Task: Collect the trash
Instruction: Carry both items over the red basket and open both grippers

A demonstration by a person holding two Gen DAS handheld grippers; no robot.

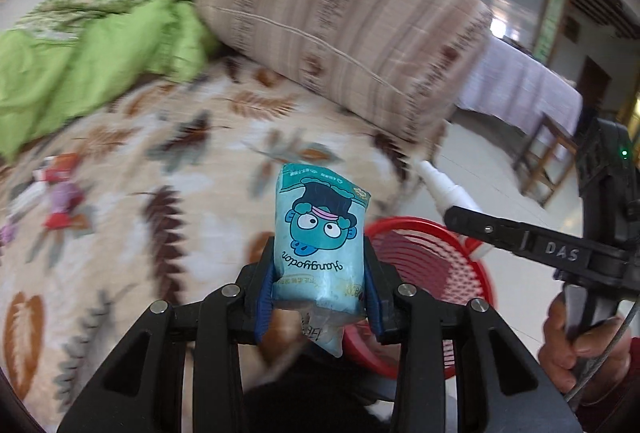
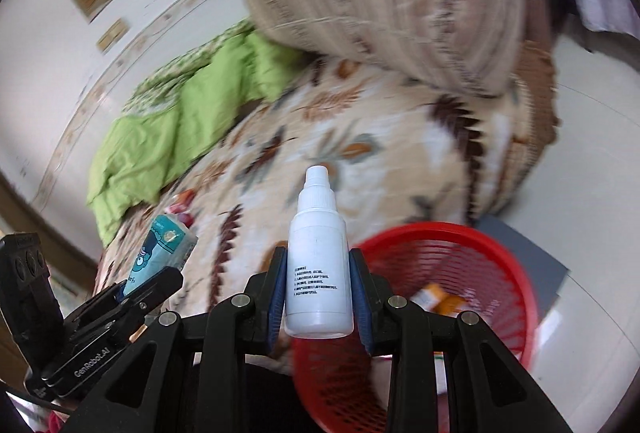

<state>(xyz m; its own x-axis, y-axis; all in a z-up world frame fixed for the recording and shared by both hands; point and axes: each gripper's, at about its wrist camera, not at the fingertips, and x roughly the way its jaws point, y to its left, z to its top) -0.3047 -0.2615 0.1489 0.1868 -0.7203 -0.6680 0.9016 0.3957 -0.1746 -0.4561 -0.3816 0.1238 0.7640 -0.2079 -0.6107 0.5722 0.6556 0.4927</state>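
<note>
My left gripper [image 1: 320, 265] is shut on a blue cartoon tissue packet [image 1: 320, 233], held above the bed's edge beside the red mesh basket [image 1: 460, 273]. My right gripper [image 2: 318, 273] is shut on a small white dropper bottle [image 2: 318, 265], held upright just left of the red basket [image 2: 480, 245]. The basket holds some orange and white trash [image 2: 436, 297]. In the left wrist view the right gripper's finger [image 1: 516, 237] and the bottle's tip [image 1: 440, 185] show at right. In the right wrist view the left gripper with the packet [image 2: 160, 253] shows at lower left.
A bed with a leaf-print cover [image 1: 180, 173] fills the middle. A green quilt [image 1: 88, 65] and a striped rolled blanket [image 1: 344, 29] lie at its back. Red and purple wrappers [image 1: 60, 193] lie on the bed at left. A wooden table with white cloth [image 1: 532, 93] stands at right.
</note>
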